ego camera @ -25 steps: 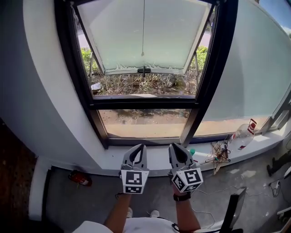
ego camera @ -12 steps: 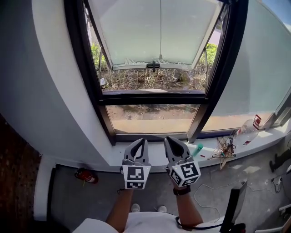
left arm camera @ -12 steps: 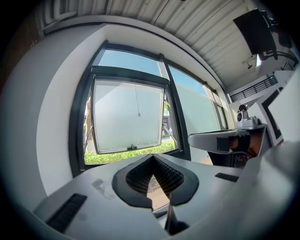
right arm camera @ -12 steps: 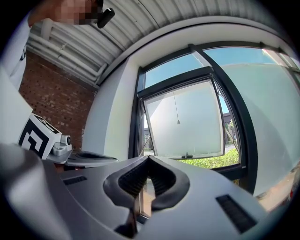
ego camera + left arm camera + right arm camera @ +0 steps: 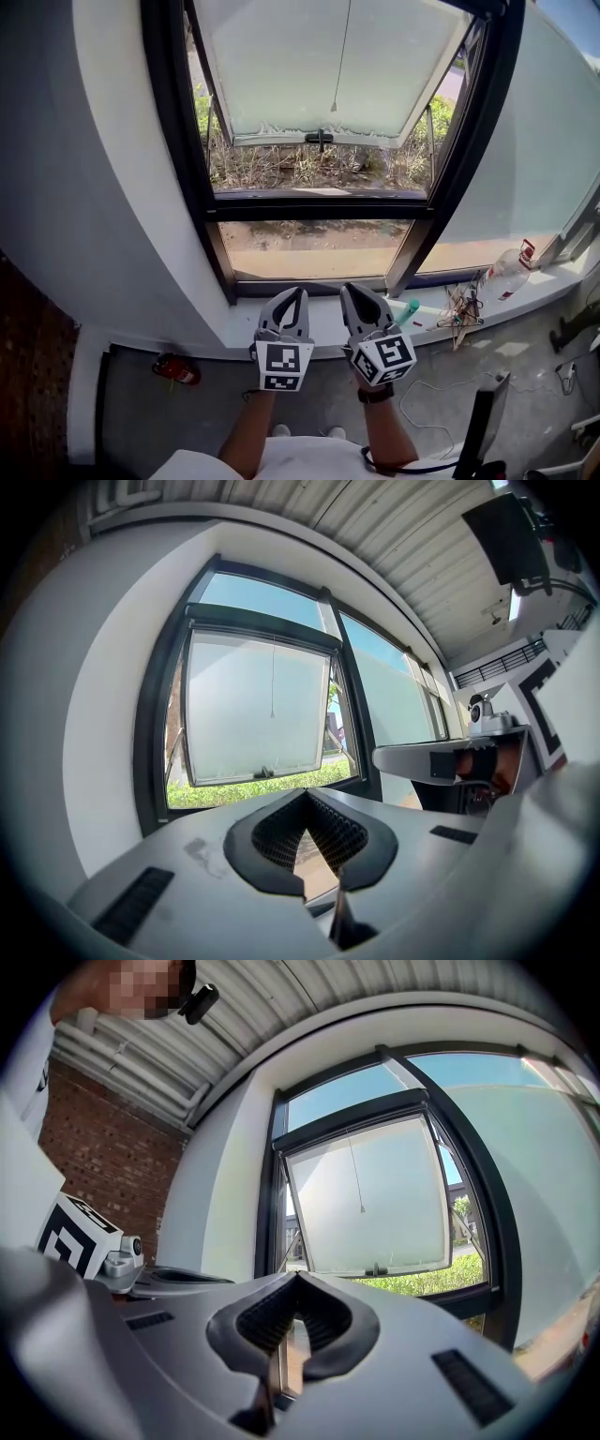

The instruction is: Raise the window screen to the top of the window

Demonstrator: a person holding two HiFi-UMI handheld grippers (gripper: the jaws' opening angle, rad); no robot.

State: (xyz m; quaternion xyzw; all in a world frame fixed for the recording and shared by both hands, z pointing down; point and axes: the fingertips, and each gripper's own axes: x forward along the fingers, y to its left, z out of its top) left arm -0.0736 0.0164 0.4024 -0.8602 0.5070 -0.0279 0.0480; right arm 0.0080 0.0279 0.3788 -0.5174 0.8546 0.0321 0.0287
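The white window screen (image 5: 309,66) hangs in the black-framed window (image 5: 169,141). Its bottom bar with a small dark handle (image 5: 319,138) sits a little above the crossbar, and a thin cord (image 5: 343,47) hangs down its middle. In both gripper views the screen (image 5: 253,705) (image 5: 370,1199) lies well ahead of the jaws. My left gripper (image 5: 296,296) and right gripper (image 5: 351,292) are held side by side low in front of the sill (image 5: 323,333), both shut and empty, far below the handle. The left gripper (image 5: 305,794) and right gripper (image 5: 296,1279) show nothing between their pads.
On the sill at the right lie a green item (image 5: 410,307), a tangle of sticks and wire (image 5: 457,307) and a clear bottle (image 5: 506,270). A red object (image 5: 176,368) lies on the floor at the left. Cables (image 5: 427,394) run across the floor at the right.
Both grippers have moved level toward the window, still shut and empty. The window now fills more of the head view. The screen's bottom bar has stayed at the same height in the frame.
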